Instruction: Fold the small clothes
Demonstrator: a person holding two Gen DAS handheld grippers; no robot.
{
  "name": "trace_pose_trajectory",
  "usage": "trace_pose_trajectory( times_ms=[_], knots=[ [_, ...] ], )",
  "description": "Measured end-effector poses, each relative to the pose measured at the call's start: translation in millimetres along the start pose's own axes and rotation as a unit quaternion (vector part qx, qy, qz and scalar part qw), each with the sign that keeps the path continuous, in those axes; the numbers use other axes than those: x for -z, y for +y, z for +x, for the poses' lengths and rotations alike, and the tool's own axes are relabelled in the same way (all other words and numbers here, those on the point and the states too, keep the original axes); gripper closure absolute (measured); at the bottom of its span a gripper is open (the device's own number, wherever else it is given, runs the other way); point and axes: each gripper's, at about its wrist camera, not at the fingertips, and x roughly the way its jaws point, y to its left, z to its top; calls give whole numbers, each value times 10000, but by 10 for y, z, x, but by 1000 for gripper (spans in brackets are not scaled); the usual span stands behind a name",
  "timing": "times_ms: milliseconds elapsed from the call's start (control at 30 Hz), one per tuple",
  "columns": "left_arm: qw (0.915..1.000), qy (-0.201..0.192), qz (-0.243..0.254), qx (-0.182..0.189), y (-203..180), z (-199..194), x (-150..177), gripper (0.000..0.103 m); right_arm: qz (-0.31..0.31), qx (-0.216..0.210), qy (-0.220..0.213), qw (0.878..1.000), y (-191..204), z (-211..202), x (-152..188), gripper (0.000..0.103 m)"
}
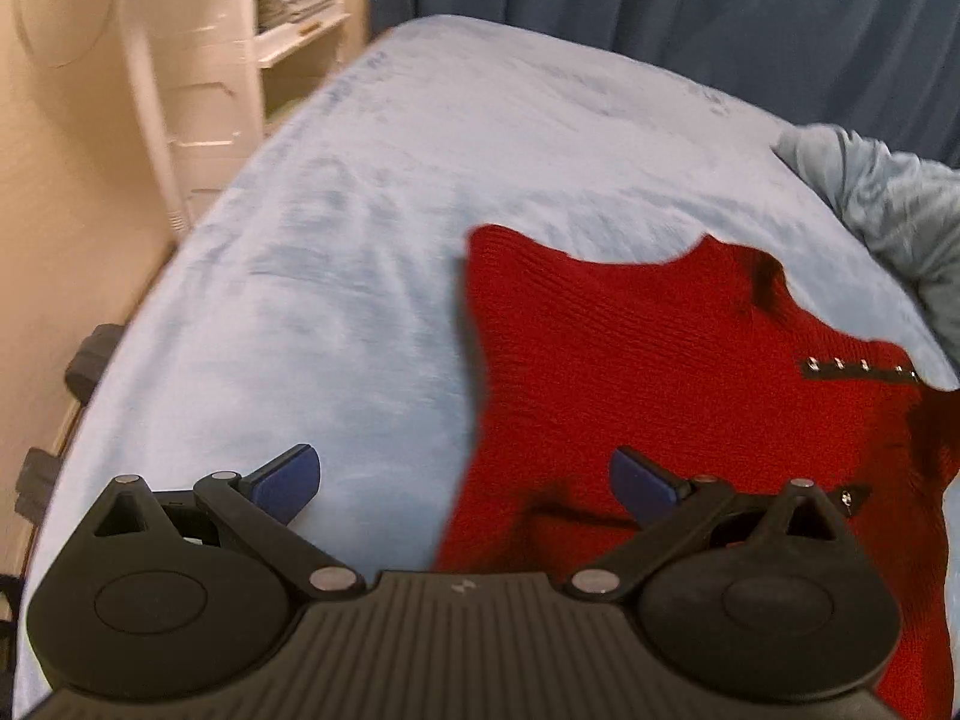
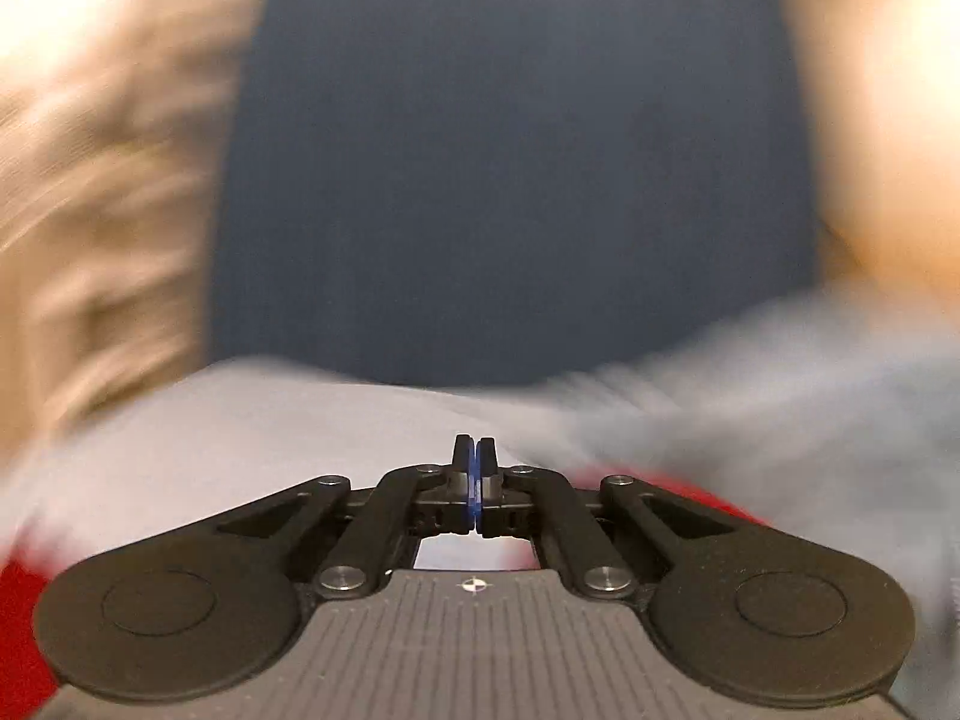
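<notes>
A red knit garment [image 1: 672, 372] with a black studded strip [image 1: 858, 369] lies spread on a pale blue bed cover [image 1: 360, 210]. My left gripper [image 1: 462, 480] is open and empty, low over the garment's left edge, with one blue pad [image 1: 285, 480] over the cover and the other over the red knit. My right gripper [image 2: 475, 480] is shut with its blue pads pressed together and nothing visible between them. The right wrist view is blurred; red fabric [image 2: 18, 630] shows at its lower left and behind the fingers.
A crumpled pale blue cloth [image 1: 888, 210] lies at the right of the bed. A dark blue curtain [image 1: 660, 0] hangs behind. A cream shelf unit [image 1: 294, 6] and a white appliance [image 1: 180, 90] stand at the left. The bed edge runs along the left.
</notes>
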Motion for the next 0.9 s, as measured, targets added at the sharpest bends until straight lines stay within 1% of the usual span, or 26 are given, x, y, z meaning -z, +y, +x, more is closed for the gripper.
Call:
trace_pose_trajectory(
  times_ms=[33, 67, 100, 133, 167, 200, 233, 267, 300, 333, 367, 400, 467, 533, 600, 667, 700, 733, 767, 833, 867, 900],
  knots=[
    [10000, -10, -57, -19, 74, -28, 15, 0, -471, -635, 285, 9965, 395, -11, 85, 103],
    [9999, -3, -129, -34, 146, -47, 34, 0, -754, -1078, 634, 9893, 698, -42, 234, 103],
    [9998, 16, -189, -19, 206, -55, 52, 0, -890, -1206, 881, 9848, 861, -80, 357, 103],
    [9997, 35, -235, 21, 254, -61, 71, 0, -835, -1112, 1147, 9836, 922, -100, 490, 103],
    [9997, 40, -240, 76, 291, -66, 90, 0, -512, -921, 1404, 9845, 848, -91, 577, 102],
    [9997, 35, -207, 127, 308, -66, 103, 0, 65, -659, 1706, 9831, 642, -48, 642, 95],
    [9997, 20, -166, 175, 309, -60, 111, 0, 588, -390, 1886, 9795, 417, -5, 677, 85],
    [9997, 7, -158, 207, 302, -45, 119, 0, 1166, -65, 1978, 9733, 150, 35, 706, 75],
    [9995, 6, -173, 245, 289, -25, 123, 0, 1680, 318, 2006, 9646, -116, 67, 723, 70],
    [9994, 16, -207, 284, 278, 2, 134, 0, 1961, 607, 2007, 9579, -319, 104, 728, 61],
    [9991, 29, -264, 328, 260, 32, 135, 0, 2062, 776, 1994, 9548, -456, 145, 742, 57],
    [9988, 43, -322, 356, 244, 66, 135, 0, 1986, 873, 2035, 9547, -556, 237, 748, 57],
    [9983, 78, -414, 411, 205, 109, 150, 0, 1400, 842, 2167, 9625, -516, 360, 741, 57],
    [9981, 119, -390, 465, 168, 138, 162, 0, 723, 689, 2211, 9701, -351, 497, 779, 55],
    [9985, 124, -290, 456, 133, 144, 181, 0, 87, 361, 2290, 9727, -70, 686, 793, 54],
    [9985, 114, -240, 471, 125, 133, 199, 0, -305, -6, 2279, 9732, 254, 804, 800, 54],
    [9985, 126, -214, 494, 124, 127, 207, 0, -494, -118, 2235, 9734, 428, 826, 745, 53],
    [9984, 138, -194, 513, 135, 130, 210, 0, -655, -167, 2206, 9730, 539, 935, 715, 50],
    [9984, 152, -173, 523, 147, 129, 212, 0, -806, -215, 2206, 9718, 664, 1029, 710, 44],
    [9985, 164, -155, 491, 180, 116, 208, 0, -1106, -253, 2350, 9653, 871, 1287, 728, 39],
    [9986, 167, -169, 469, 198, 104, 203, 0, -1213, -241, 2407, 9627, 947, 1326, 719, 39],
    [9986, 174, -197, 454, 228, 87, 197, 0, -1272, -230, 2385, 9625, 992, 1353, 716, 43]
  ],
)
